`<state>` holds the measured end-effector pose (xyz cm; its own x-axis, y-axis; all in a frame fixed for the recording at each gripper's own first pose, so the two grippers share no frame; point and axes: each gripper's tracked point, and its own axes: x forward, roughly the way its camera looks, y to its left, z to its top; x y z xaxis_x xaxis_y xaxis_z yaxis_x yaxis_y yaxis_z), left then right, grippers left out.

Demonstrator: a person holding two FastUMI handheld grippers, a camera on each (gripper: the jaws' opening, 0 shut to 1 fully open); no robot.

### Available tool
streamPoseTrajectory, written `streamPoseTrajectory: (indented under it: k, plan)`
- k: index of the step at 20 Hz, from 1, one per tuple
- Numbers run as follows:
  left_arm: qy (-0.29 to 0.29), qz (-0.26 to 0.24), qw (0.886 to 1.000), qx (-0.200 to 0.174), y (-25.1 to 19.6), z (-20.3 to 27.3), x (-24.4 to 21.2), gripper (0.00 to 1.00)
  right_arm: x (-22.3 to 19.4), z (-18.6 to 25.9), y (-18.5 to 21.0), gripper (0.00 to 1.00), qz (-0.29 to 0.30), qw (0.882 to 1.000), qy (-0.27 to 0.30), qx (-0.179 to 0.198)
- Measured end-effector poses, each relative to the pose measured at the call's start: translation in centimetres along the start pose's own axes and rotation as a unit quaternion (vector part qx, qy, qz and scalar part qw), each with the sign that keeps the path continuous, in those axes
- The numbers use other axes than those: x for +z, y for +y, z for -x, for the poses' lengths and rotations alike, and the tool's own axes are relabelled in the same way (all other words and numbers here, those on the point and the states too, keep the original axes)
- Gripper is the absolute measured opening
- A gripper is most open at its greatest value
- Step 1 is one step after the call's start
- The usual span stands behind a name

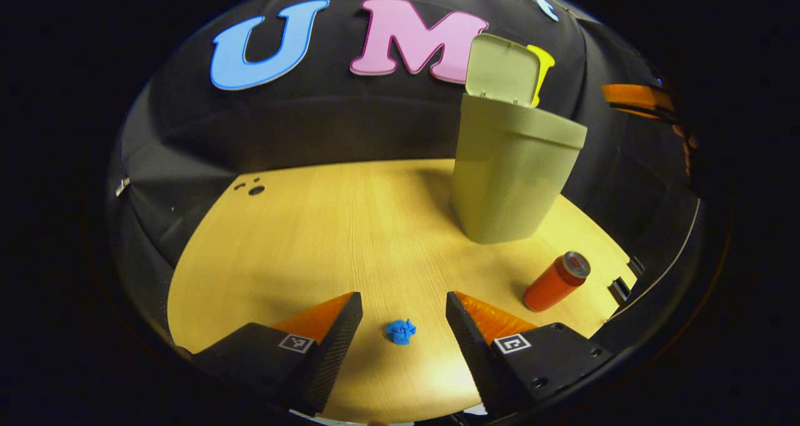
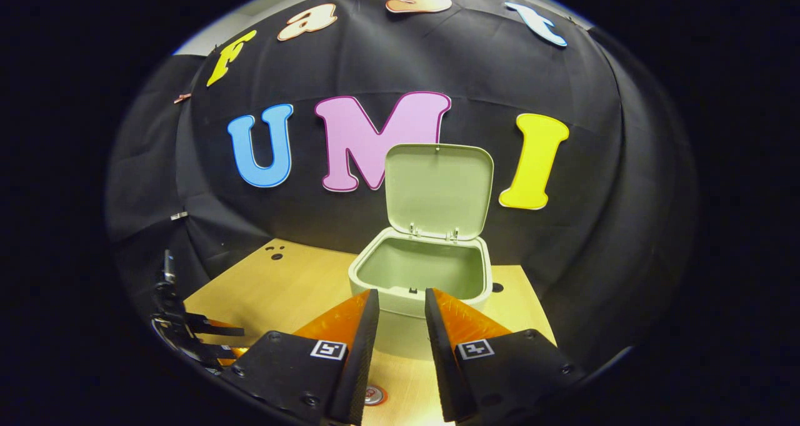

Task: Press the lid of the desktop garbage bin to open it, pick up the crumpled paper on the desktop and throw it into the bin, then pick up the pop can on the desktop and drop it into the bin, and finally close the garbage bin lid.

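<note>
The olive desktop bin [image 1: 512, 176] stands on the wooden table [image 1: 312, 238] with its lid [image 1: 503, 70] swung up. A small blue crumpled paper [image 1: 400, 331] lies on the table between the fingers of my left gripper [image 1: 404, 298], which is open and low over the wood, not touching it. An orange-red pop can [image 1: 556, 281] stands to the right of the paper, in front of the bin. In the right gripper view, my right gripper [image 2: 401, 296] is open with a narrow gap, raised in front of the bin's open mouth [image 2: 419, 270]. The can's top [image 2: 374, 395] shows below its fingers.
A few small holes [image 1: 256, 190] mark the table's far left. The table's right edge has dark brackets [image 1: 620, 288] near the can. The left gripper [image 2: 200, 341] shows at the lower left of the right gripper view. Black cloth walls close the back and sides.
</note>
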<state>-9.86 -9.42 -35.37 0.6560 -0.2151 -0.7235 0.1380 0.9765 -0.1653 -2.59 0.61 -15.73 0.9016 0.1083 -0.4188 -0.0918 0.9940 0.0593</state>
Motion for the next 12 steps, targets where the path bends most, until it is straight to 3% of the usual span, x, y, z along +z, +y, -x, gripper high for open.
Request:
streamPoseTrajectory:
  k: [2, 7, 12]
  plan:
    - [0.018, 0.001, 1.000, 0.005, 0.0, -1.2, -1.8, 0.87, -0.8, 0.9, -0.5, 0.49, -0.003, 1.000, 0.009, -0.002]
    - [0.045, -0.001, 0.999, 0.006, 0.1, -3.7, -4.0, 0.70, -2.0, 2.2, -1.8, 0.49, -0.004, 1.000, 0.027, -0.013]
    - [0.075, -0.012, 0.997, 0.017, 0.3, -5.2, -6.4, 0.68, -1.6, 2.7, -2.7, 0.49, -0.008, 0.999, 0.029, -0.018]
